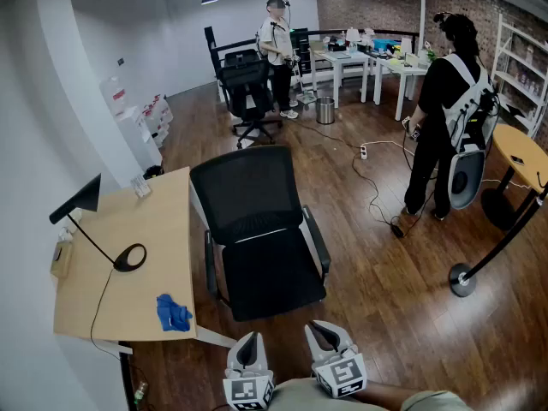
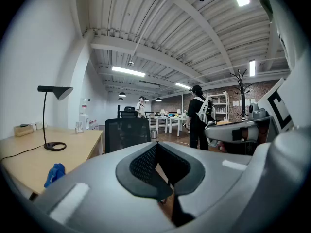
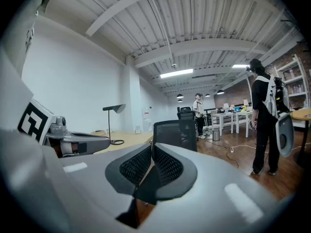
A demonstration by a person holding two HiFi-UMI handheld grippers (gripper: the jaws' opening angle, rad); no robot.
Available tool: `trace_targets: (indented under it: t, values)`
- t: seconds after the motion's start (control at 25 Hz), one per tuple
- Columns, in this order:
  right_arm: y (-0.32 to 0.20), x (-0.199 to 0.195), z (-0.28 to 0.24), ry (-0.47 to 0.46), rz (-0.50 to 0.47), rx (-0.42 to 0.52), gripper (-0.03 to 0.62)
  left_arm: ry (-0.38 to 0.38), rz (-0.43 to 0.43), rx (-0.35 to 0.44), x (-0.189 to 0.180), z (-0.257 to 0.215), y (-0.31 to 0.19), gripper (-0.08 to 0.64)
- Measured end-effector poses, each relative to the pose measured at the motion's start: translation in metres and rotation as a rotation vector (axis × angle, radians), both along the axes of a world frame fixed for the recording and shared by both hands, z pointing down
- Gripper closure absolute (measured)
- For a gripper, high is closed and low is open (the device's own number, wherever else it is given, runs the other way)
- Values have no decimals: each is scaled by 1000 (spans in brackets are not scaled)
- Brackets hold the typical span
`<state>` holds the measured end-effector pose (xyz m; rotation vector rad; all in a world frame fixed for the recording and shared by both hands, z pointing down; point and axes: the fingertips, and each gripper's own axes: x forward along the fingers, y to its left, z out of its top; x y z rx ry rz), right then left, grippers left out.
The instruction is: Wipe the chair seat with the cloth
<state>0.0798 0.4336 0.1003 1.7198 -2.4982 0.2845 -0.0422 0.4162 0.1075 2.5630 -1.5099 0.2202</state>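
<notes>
Wiping not begun: left gripper (image 1: 249,341) and right gripper (image 1: 320,329) hang empty, jaws pinched together, short of the chair seat (image 1: 272,274), while the blue cloth (image 1: 173,312) lies by the desk's (image 1: 128,221) near right corner, so the next move looks like opening a gripper and reaching for it.

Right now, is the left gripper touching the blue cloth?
Apart. The head view shows the blue cloth lying on the desk, with a plain gap between it and the left gripper.
</notes>
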Motion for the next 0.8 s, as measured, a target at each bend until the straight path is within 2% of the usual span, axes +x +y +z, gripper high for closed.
trace_targets:
  t: [0.4,0.64,0.8]
  values:
    - [3,29,9,-27,-25,-14,577,-23,-40,0,25,7,13,555]
    - [-13,19,15,-19,-69,-34,575,-25,-121,-27,3,18,10,555]
    - [-35,-3,16,-5,-103,-33,563,3,-169,-19,-22,27,-5,555]
